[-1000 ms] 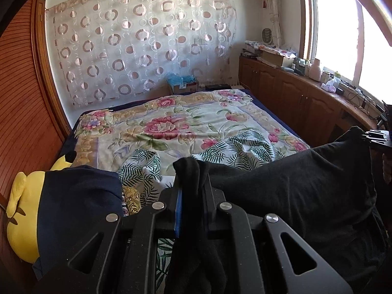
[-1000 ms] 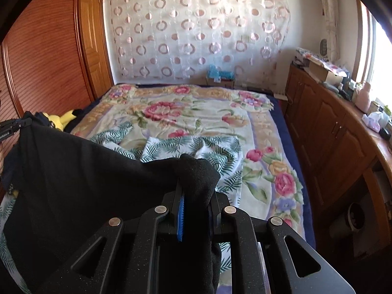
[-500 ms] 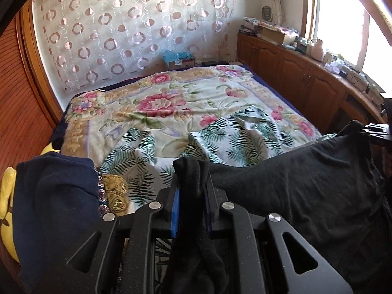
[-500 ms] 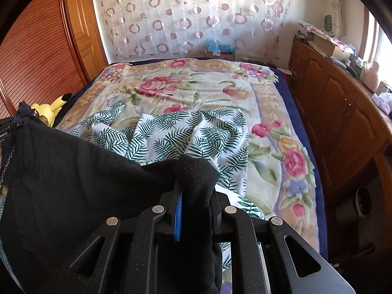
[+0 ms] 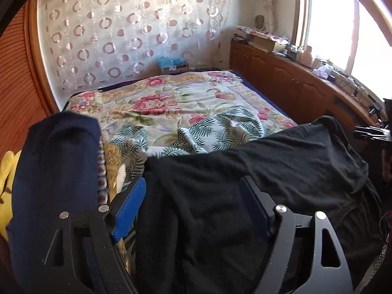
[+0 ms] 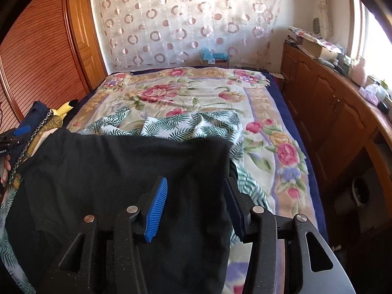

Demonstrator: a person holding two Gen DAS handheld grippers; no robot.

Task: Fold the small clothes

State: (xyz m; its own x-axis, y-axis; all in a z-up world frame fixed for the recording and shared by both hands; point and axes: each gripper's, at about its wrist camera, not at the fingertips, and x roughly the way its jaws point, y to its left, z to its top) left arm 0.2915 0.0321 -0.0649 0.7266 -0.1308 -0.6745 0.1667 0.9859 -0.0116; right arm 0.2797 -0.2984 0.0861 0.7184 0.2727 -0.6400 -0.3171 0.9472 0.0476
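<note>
A black garment lies spread across the near end of the bed, over a white palm-leaf print cloth. My left gripper hangs over its left end. The jaws are opening, and the black cloth lies between the blue pads without being pressed. My right gripper is over the right end of the black garment. Its jaws are opening too, with the cloth loose between its pads. Each gripper shows at the edge of the other's view.
A navy garment and a yellow plush toy lie at the bed's left edge, next to a wooden wardrobe. The floral bedspread runs to the far curtain. Wooden cabinets with clutter line the right wall.
Both grippers were shut on bunched corners of the black garment; now both have let go and spread their jaws. Both hands came down and the garment has settled flat on the bed.
</note>
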